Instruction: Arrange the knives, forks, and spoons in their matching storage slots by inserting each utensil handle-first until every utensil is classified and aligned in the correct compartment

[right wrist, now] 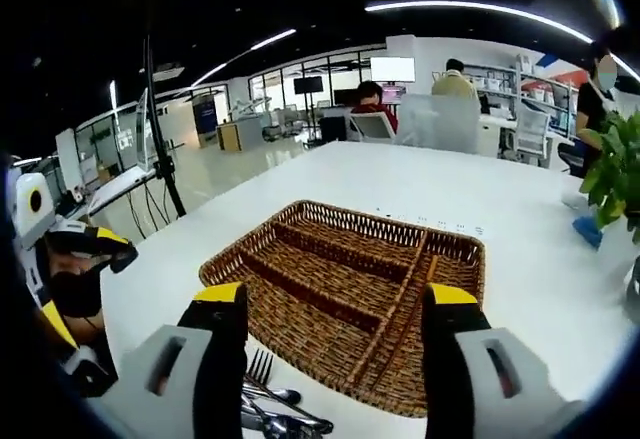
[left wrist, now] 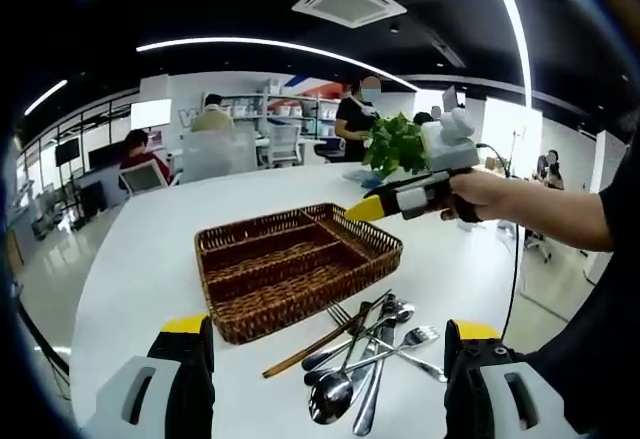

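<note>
Currently | both claws (left wrist: 330,359) (right wrist: 335,339) wide apart, empty | above basket (right wrist: 300,249), cutlery (left wrist: 365,354)

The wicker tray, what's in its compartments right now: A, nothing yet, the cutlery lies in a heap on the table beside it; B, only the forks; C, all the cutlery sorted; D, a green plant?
A: the wicker tray has bare compartments, while the heap of cutlery lies loose on the white table beside it.
</note>
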Available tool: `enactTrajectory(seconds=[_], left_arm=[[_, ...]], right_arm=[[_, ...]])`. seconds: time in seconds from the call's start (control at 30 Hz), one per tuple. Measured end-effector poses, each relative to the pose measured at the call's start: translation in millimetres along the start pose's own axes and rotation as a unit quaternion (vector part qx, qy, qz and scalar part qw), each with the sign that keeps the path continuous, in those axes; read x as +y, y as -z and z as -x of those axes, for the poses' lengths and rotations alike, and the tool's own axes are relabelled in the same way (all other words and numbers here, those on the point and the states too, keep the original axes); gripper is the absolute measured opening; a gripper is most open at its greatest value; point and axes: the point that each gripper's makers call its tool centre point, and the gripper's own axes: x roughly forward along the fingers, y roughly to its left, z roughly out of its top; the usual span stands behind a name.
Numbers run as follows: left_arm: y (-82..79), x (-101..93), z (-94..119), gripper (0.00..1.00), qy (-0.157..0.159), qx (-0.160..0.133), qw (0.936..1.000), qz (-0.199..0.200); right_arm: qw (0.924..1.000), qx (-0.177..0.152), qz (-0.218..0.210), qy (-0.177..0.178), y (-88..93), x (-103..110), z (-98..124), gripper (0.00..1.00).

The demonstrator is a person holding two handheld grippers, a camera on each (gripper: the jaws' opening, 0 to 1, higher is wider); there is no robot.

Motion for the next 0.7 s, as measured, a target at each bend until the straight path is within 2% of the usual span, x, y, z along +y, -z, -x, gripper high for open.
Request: enactTrajectory(seconds=[0.53,0.7], left_arm=[[-7.4,2.4,3.6,1.00,-0.001,-0.011,0.9999,0.001],[-6.7,5.2,5.5,1.00,-0.006,-0.014,0.9999,0.004]], right_arm=[[0.9987,-0.007,0.048,0.011,11.9,2.0,40.7,0.84],[0.9988,-0.010,0.045,0.013,15.1,1.1,52.1,0.89]])
